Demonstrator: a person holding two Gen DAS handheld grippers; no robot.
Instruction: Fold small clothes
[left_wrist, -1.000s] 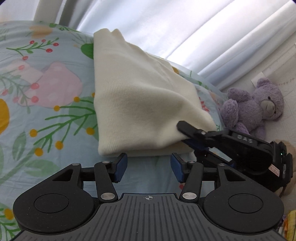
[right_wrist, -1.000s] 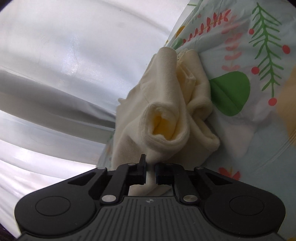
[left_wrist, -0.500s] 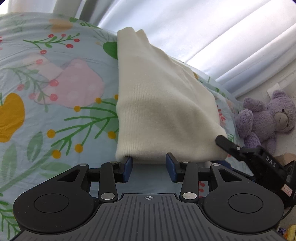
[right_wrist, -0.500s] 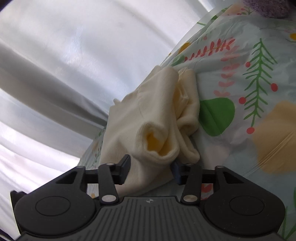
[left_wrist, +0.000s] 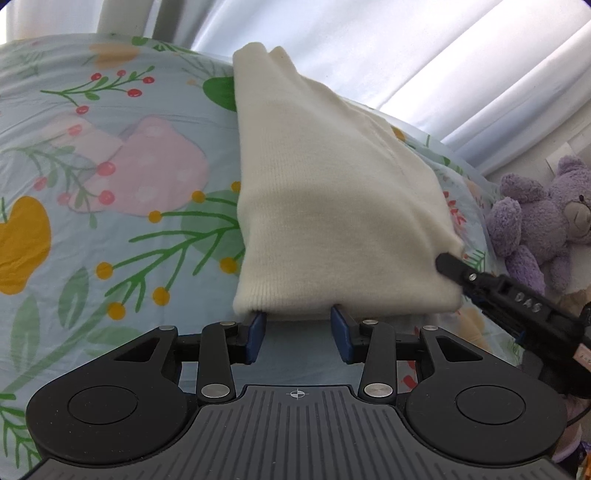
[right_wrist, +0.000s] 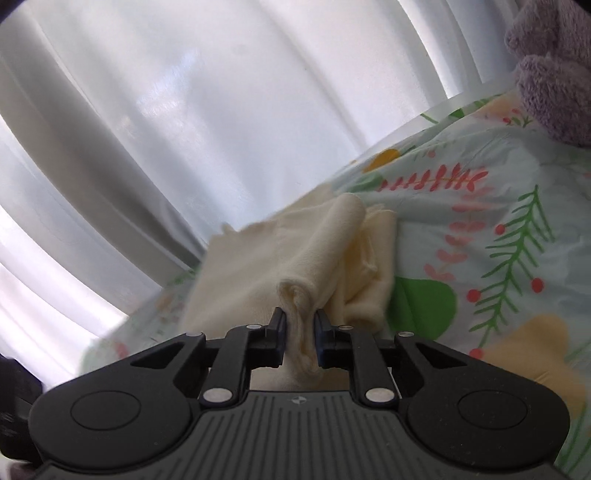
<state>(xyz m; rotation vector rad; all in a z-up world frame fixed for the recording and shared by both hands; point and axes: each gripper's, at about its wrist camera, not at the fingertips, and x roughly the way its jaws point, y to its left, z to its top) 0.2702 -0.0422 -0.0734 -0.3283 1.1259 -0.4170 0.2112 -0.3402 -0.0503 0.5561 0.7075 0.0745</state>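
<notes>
Right gripper: jaws just drawn in, now clenched on a bunched cream fold of the garment, cloth squeezed between the blue pads and sagging below them. Seen from the left wrist view as a black finger of the right gripper pressed against the near right corner of the garment.

Left gripper: jaws part way apart, released, nothing pinched; fingertips tucked just at the ribbed near hem, hem edge lying over the tips, bare sheet visible in the gap.

Garment: cream knit, folded into a long wedge, lying on the floral bedsheet. Long axis running from the wide near hem away toward the curtain, narrowing to a rounded far end close to the bed's far edge. Left edge straight, right edge slanting out toward the held corner. From the right wrist view, layered folds open toward the camera, with a rolled ridge running away up-right.

Purple teddy bear off to the right of the garment, apart from it, at the bed's edge.
</notes>
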